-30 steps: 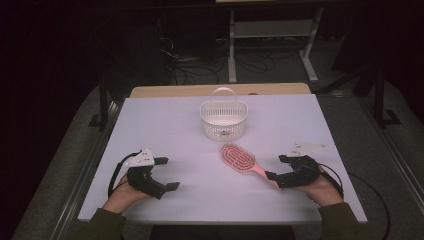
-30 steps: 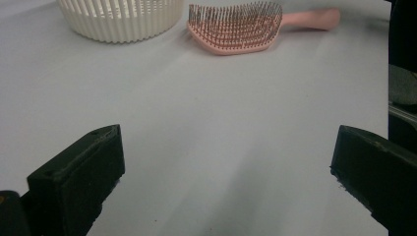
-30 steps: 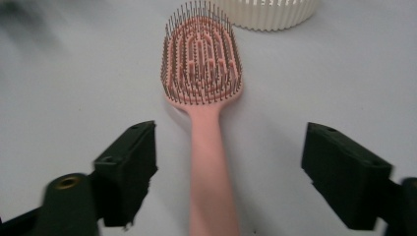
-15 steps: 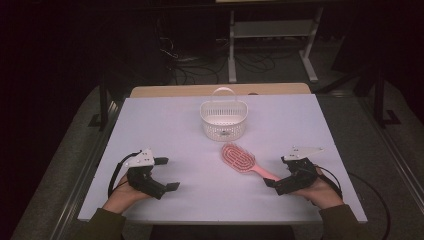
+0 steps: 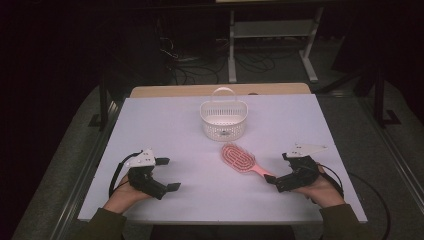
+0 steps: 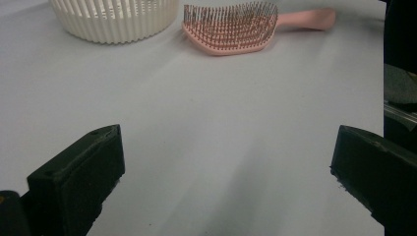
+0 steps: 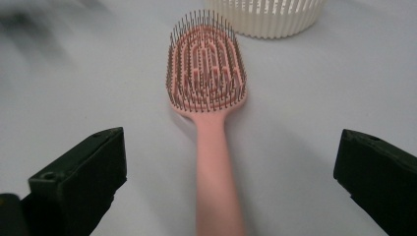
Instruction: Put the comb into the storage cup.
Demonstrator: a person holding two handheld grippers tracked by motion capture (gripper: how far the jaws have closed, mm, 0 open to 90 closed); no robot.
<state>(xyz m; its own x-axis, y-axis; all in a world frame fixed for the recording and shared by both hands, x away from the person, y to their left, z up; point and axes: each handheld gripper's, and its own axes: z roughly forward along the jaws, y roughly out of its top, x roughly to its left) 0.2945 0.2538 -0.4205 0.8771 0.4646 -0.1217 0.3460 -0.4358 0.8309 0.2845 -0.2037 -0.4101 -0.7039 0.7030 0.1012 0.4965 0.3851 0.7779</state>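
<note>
A: Since a second ago, right gripper point(image 5: 274, 179) is sitting a touch further back off the brush, and its jaws have just been opening: now spread full wide, nothing pinched. Pink hairbrush point(image 5: 239, 159) isn't shifting at all.

B: Where's the brush lying?

A: Flat on the white table point(image 5: 165, 125), bristles up, about mid-table, slightly to 4 o'clock of centre. Head is pointing toward 11 o'clock, handle point(image 7: 216, 177) trailing to 5 o'clock, straight at the right gripper. In the right gripper view the handle is running up between the two black jaws, clear air on both sides.

B: Basket?

A: White slotted basket point(image 5: 224, 119) is standing just past the brush head at 12 o'clock, near but not touching, as far as I can tell.

B: Left side?

A: Left gripper point(image 5: 169, 175) is resting at 8 o'clock, well apart from the brush, jaws wide, holding nothing. Not moving versus the earlier frames.

B: Step in hand, by your read?

A: Looks like a pickup by the handle. I'd be keeping the jaws centred on the handle, going low to the table, closing on the straight part well behind the head. Grabbing at the tip risks it swinging. Lift level, and mind the basket handle when carrying over.
</note>
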